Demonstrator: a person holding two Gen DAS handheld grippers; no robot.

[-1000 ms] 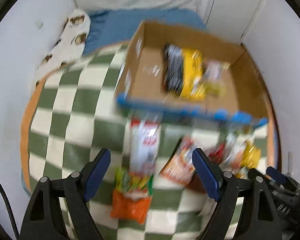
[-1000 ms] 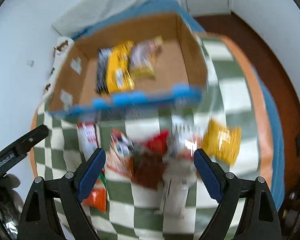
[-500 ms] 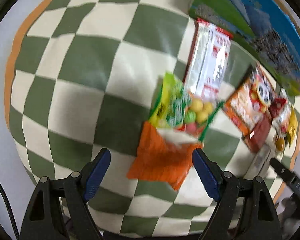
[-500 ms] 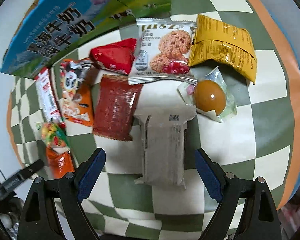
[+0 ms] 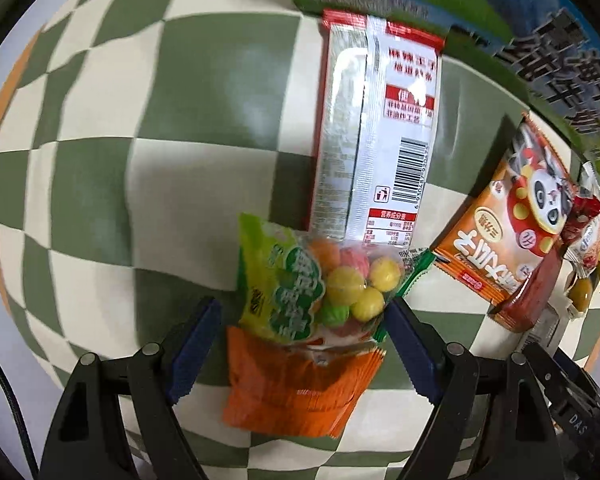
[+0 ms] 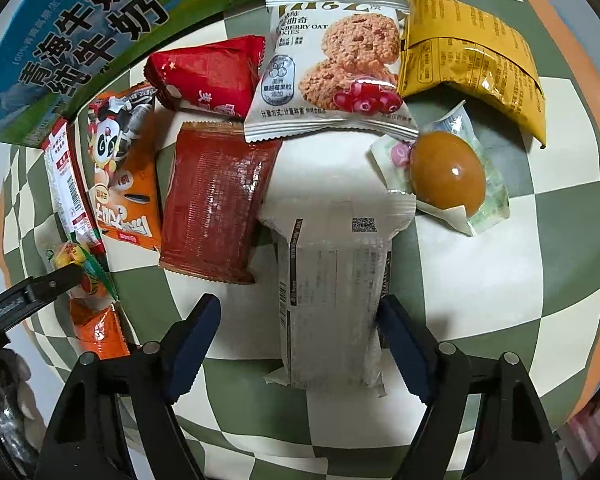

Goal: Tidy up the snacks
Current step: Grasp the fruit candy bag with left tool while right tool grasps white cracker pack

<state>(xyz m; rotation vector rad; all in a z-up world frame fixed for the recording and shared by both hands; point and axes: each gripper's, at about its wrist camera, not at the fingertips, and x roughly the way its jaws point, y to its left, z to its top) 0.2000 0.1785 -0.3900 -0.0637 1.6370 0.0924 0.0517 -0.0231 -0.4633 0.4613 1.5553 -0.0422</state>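
While the right tool [image 6: 300, 328] was narrowing around the white wrapped snack [image 6: 332, 300] on the checkered cloth [image 6: 500, 280], unpressed, and the left tool [image 5: 304, 344] stood wide astride the candy bag [image 5: 316, 280], either slick packet could slip.

Both grippers are black plastic clamps with 2 arms each. The left gripper [image 5: 304, 344] and right gripper [image 6: 300, 340] carry ridged dark-blue pads [image 6: 194, 340] and round silver rivets behind them.

I read "BERRY OAT" on the cookie packet [image 6: 328, 68] at twelve o'clock, "青海牛奶 纯牛奶" on the milk carton [image 6: 80, 36] at ten o'clock, and "营养成分表" on the long red-and-silver packet [image 5: 374, 120]
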